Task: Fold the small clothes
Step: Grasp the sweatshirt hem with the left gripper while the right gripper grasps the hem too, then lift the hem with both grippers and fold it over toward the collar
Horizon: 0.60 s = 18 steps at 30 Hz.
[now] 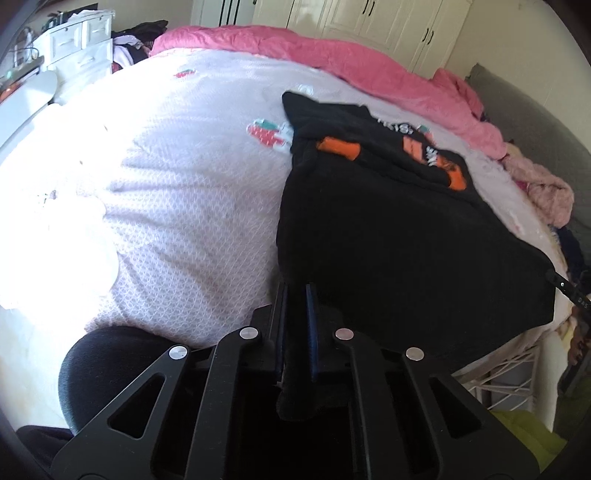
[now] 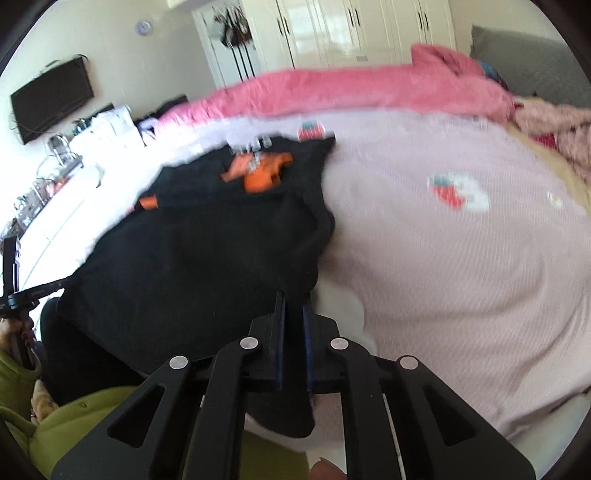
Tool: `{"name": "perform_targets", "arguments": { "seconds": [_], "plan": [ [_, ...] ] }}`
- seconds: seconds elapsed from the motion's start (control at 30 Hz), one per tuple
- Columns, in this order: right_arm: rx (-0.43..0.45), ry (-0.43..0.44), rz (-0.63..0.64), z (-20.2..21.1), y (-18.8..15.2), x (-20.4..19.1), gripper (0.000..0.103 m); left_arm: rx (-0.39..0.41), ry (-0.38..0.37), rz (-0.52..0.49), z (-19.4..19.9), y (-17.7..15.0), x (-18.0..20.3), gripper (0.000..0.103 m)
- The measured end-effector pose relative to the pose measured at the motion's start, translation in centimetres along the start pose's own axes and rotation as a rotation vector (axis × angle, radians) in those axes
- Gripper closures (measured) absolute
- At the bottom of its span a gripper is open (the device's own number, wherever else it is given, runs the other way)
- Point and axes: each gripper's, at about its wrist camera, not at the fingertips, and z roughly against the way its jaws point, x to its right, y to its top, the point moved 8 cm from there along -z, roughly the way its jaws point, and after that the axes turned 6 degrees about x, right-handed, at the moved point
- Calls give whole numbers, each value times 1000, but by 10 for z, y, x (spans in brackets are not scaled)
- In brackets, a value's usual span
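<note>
Holding a small black fleece garment with orange and white lettering (image 1: pixel 388 221) by its near hem, I have one two-finger tool in each hand. My left gripper (image 1: pixel 296 295) is clamped on the hem's left corner, with a fold of black cloth pinched between its blue-lined fingers (image 1: pixel 311 325) and hanging down behind them. My right gripper (image 2: pixel 294 301) is clamped on the hem's right corner in the same way, black fabric drooping beneath its jaws.

From the two pinched corners the garment stretches away over the near edge of the bed (image 1: pixel 177 192), which is covered by a pale pink quilted spread with strawberry motifs. Its printed part lies flat toward the middle of the bed, with orange patches facing up. In the right wrist view the picture is blurred.

Along the bed's far edge lies a bunched bright pink blanket (image 1: pixel 332 59). At the far right corner sits a heap of pale pink clothes (image 1: pixel 543 188). Behind the bed stand cream wardrobe doors (image 2: pixel 351 29), and a dark flat screen (image 2: pixel 51 103) hangs on the wall. A green sleeve (image 2: pixel 74 424) shows at the lower left of the right wrist view.
</note>
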Motion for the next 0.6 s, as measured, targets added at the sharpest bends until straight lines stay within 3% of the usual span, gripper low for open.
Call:
{"name": "perform_targets", "arguments": {
  "seconds": [0.13, 0.4, 0.6],
  "plan": [
    [76, 11, 15, 2, 28, -2, 96, 37, -5, -11, 6, 21, 7, 99],
    [197, 22, -35, -14, 75, 11, 96, 105, -28, 84, -10, 80, -6, 99],
    [176, -6, -51, -55, 86, 20, 96, 123, 2, 77, -41, 102, -10, 99]
  ]
}}
